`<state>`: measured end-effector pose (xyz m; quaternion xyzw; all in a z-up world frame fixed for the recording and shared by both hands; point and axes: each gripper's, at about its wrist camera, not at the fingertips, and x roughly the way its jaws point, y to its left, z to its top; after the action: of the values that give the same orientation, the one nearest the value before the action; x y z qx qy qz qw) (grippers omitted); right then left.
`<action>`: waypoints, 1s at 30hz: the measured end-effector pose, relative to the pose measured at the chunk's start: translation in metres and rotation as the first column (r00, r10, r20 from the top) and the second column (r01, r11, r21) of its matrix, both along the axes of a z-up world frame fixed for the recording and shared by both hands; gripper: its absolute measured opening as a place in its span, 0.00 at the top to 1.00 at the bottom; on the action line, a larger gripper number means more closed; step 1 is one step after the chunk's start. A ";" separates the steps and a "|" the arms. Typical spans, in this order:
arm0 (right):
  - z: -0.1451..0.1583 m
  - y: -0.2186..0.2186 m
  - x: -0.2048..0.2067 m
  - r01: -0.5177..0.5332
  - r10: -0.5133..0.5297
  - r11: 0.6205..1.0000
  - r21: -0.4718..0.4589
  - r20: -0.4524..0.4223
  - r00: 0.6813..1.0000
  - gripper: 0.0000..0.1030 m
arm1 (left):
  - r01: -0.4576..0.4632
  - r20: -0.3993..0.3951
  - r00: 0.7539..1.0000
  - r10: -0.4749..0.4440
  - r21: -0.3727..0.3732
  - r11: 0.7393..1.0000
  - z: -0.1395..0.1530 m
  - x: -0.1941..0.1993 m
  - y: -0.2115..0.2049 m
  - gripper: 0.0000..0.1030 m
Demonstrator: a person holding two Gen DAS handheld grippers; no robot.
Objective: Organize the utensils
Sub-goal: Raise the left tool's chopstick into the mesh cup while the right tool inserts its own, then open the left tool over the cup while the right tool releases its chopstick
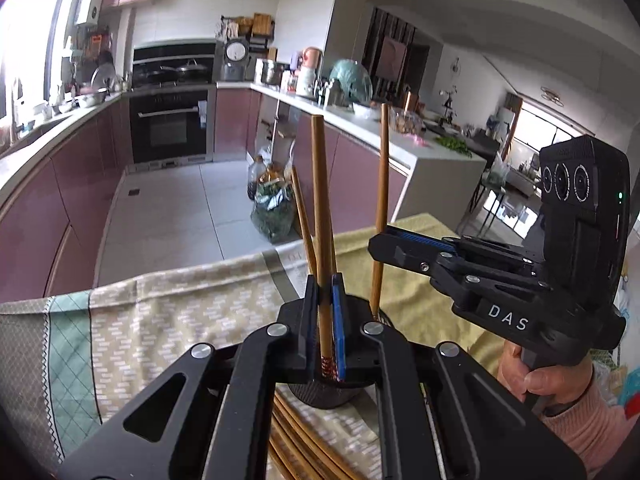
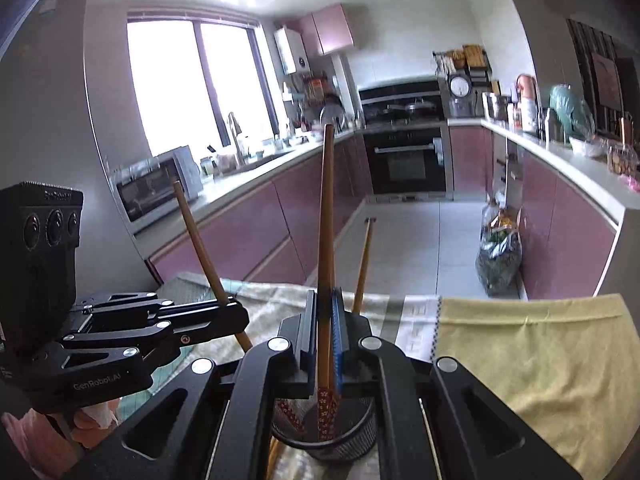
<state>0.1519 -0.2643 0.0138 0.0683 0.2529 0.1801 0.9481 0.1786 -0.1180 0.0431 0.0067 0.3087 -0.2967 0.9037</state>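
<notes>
My left gripper (image 1: 325,328) is shut on a brown chopstick (image 1: 321,216), held upright with its patterned end down in a black mesh cup (image 1: 324,394). My right gripper (image 2: 325,336) is shut on another brown chopstick (image 2: 326,216), also upright over the same cup (image 2: 352,436). In the left wrist view the right gripper (image 1: 382,242) comes in from the right. In the right wrist view the left gripper (image 2: 236,314) comes in from the left. More chopsticks (image 2: 362,268) stand in the cup. Loose chopsticks (image 1: 304,440) lie on the cloth beside it.
The cup stands on a table covered with a patterned cloth (image 1: 160,320) and a yellow towel (image 2: 532,356). Beyond the table edge are the kitchen floor, purple cabinets, an oven (image 1: 170,124) and a bag of greens (image 1: 272,204).
</notes>
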 end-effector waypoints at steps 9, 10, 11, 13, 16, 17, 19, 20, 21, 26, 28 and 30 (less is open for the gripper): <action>-0.024 0.011 0.014 -0.022 0.014 0.998 -0.051 -0.159 0.987 0.92 | 0.025 -0.088 0.996 -0.022 0.035 0.999 -0.032 0.026 -0.004 0.92; -0.024 0.012 0.014 -0.017 0.008 0.999 -0.049 -0.163 0.987 0.92 | 0.015 -0.094 0.995 -0.011 0.037 0.999 -0.034 0.030 -0.003 0.92; -0.024 0.011 0.013 -0.006 -0.002 0.999 -0.044 -0.162 0.987 0.92 | 0.010 -0.096 0.995 -0.006 0.039 0.999 -0.037 0.032 -0.003 0.92; -0.024 0.008 0.011 0.012 -0.018 0.999 -0.037 -0.154 0.988 0.86 | -0.002 -0.101 0.995 0.006 0.040 0.999 -0.040 0.034 0.000 0.86; -0.022 0.004 0.007 0.022 -0.025 0.999 -0.023 -0.133 0.991 0.74 | -0.014 -0.079 0.997 0.016 0.028 1.000 -0.041 0.028 0.005 0.75; -0.020 0.004 0.003 0.020 -0.023 1.000 -0.023 -0.124 0.992 0.74 | -0.023 -0.064 0.998 0.025 0.032 0.999 -0.040 0.025 0.008 0.75; -0.017 0.004 -0.008 0.010 -0.011 1.000 -0.018 -0.101 0.995 0.74 | -0.044 -0.023 0.999 0.045 0.040 0.998 -0.039 0.013 0.016 0.72; -0.015 0.005 -0.016 0.000 -0.001 1.000 -0.014 -0.089 0.996 0.73 | -0.053 -0.007 0.999 0.053 0.043 0.998 -0.039 0.007 0.019 0.71; -0.013 0.006 -0.022 -0.010 0.009 1.000 -0.010 -0.079 0.997 0.73 | -0.068 0.011 0.998 0.068 0.048 0.997 -0.039 0.001 0.025 0.69; -0.016 0.024 -0.054 -0.093 0.091 0.995 -0.035 -0.056 0.994 0.67 | -0.116 0.035 0.993 0.114 0.064 0.991 -0.046 -0.027 0.051 0.67; -0.023 0.033 -0.063 -0.132 0.129 0.990 -0.041 -0.072 0.989 0.66 | -0.136 0.033 0.991 0.133 0.090 0.987 -0.053 -0.035 0.057 0.66; -0.032 0.042 -0.068 -0.157 0.151 0.986 -0.053 -0.103 0.983 0.66 | -0.135 0.003 0.991 0.135 0.105 0.985 -0.066 -0.042 0.065 0.66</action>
<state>0.0840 -0.2225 -0.0186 0.0286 0.3091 0.2413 0.9195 0.1362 -0.0527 -0.0224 0.0326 0.3255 -0.2181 0.9195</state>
